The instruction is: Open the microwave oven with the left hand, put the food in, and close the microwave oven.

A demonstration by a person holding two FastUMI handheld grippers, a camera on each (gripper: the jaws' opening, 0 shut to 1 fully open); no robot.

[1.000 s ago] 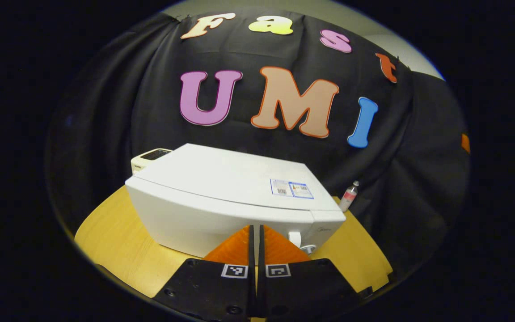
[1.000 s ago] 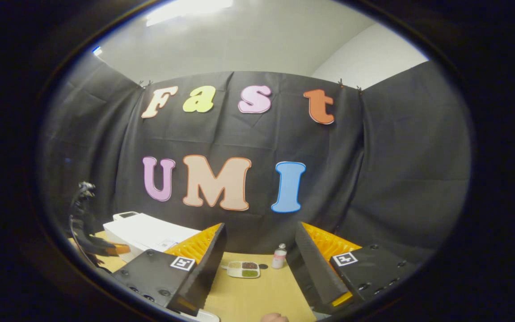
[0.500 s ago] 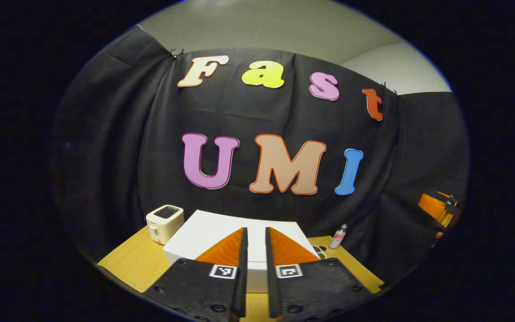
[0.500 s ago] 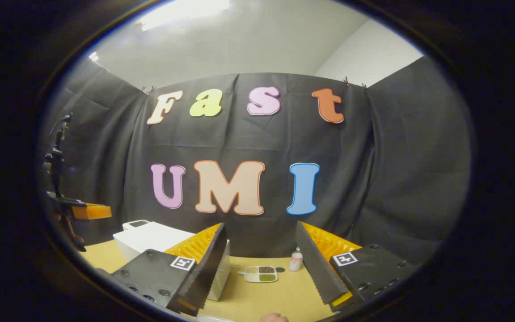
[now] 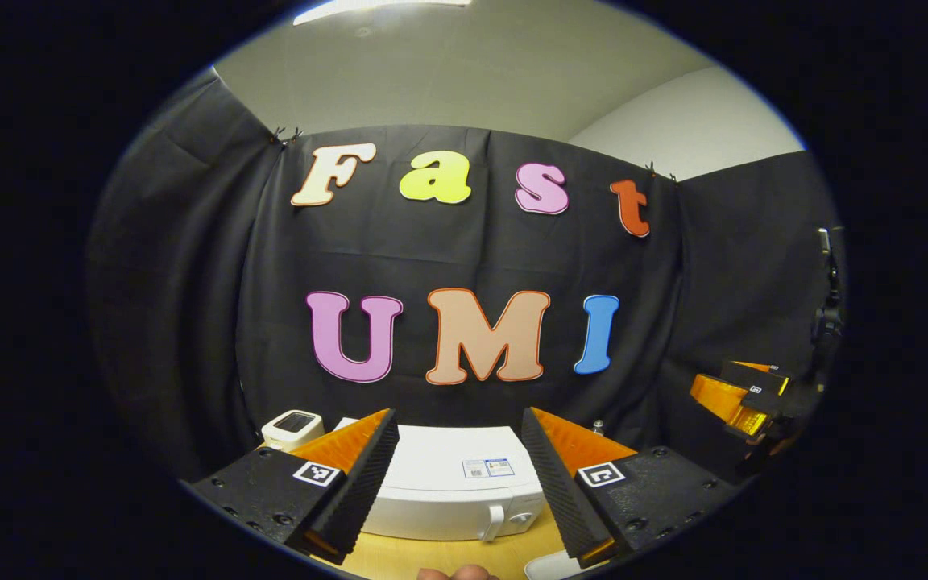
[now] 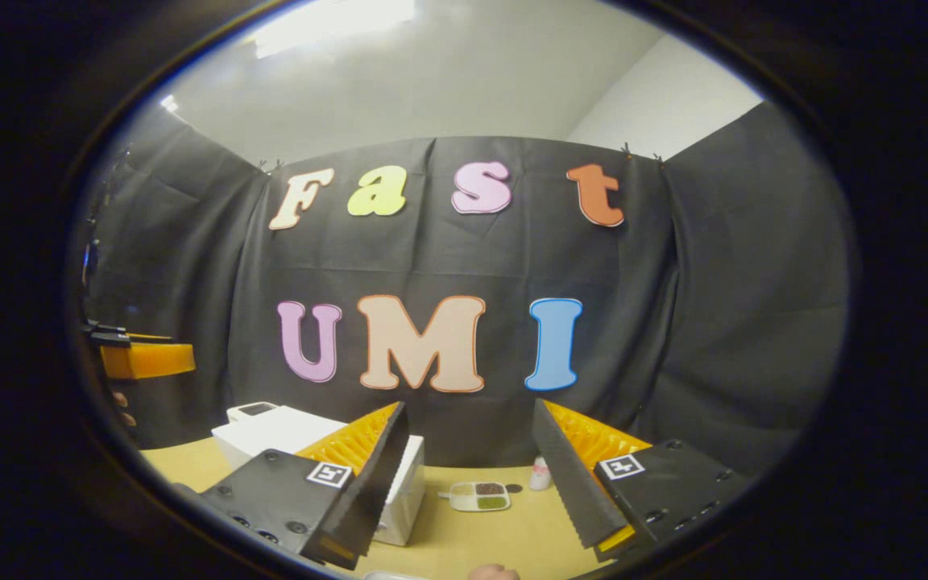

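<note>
The white microwave (image 5: 440, 471) stands on the wooden table with its door closed and its handle (image 5: 495, 522) near the right of the front. My left gripper (image 5: 458, 415) is open, held above and in front of it, with nothing between the fingers. In the right gripper view the microwave (image 6: 303, 431) sits at the left, and a small white food tray (image 6: 480, 496) with several compartments lies on the table to its right. My right gripper (image 6: 470, 404) is open and empty, held high and well back from the tray.
A white toaster (image 5: 293, 427) stands behind the microwave on the left. A small bottle (image 6: 540, 474) stands by the cloth wall behind the tray. The wooden table (image 6: 504, 540) has bare surface in front of the tray. Each gripper appears at the side of the other's view.
My left gripper went from shut to open and pulled up and back from the microwave. The right gripper stayed open and shifted slightly.
</note>
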